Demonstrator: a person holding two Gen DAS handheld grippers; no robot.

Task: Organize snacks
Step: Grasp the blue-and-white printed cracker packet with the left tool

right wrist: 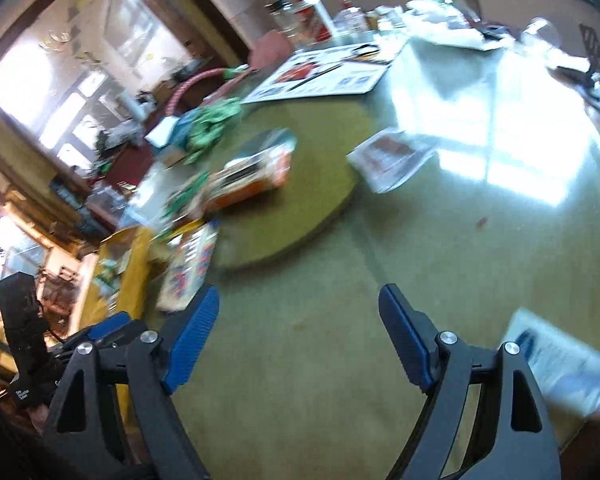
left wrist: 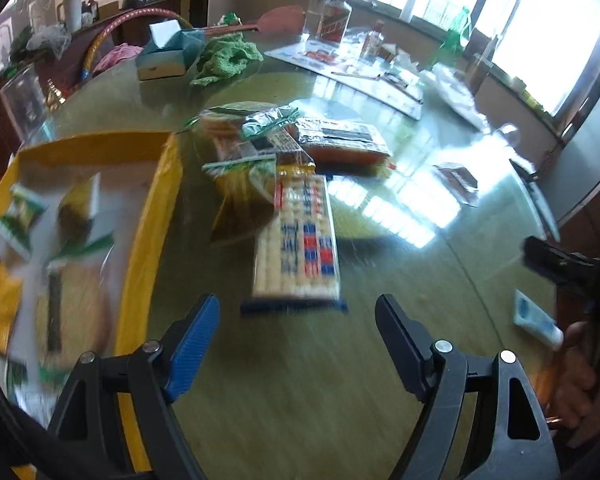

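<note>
both pairs of tongs fill the bottom of their frames, and both are spread wide with nothing between the blue pads. my left tongs (left wrist: 298, 320) hang low over the green table (left wrist: 300, 392), and just above their tips, centre frame, lies a long cracker pack (left wrist: 300, 252) with red and blue print, flat on the table and blurred. above it, mid frame, sits a loose heap of snacks: a green-edged packet (left wrist: 270, 120) on top and an orange flat pack (left wrist: 340, 142) touching it on the right. down the left side runs the yellow box (left wrist: 156, 216), open, with several small packets (left wrist: 20, 212) lying inside. one clear-wrapped snack (left wrist: 456, 182) lies well apart at centre right, in the window glare. at the right edge my right tongs show dark, near a white and blue tube (left wrist: 538, 320). upper left holds a teal tissue box (left wrist: 168, 54) beside a green cloth (left wrist: 224, 58).

my right tongs (right wrist: 300, 320) hover over bare table (right wrist: 320, 360); the clear-wrapped snack (right wrist: 392, 158) sits above them, upper centre, and the yellow box (right wrist: 134, 264) is at left, all smeared.
</note>
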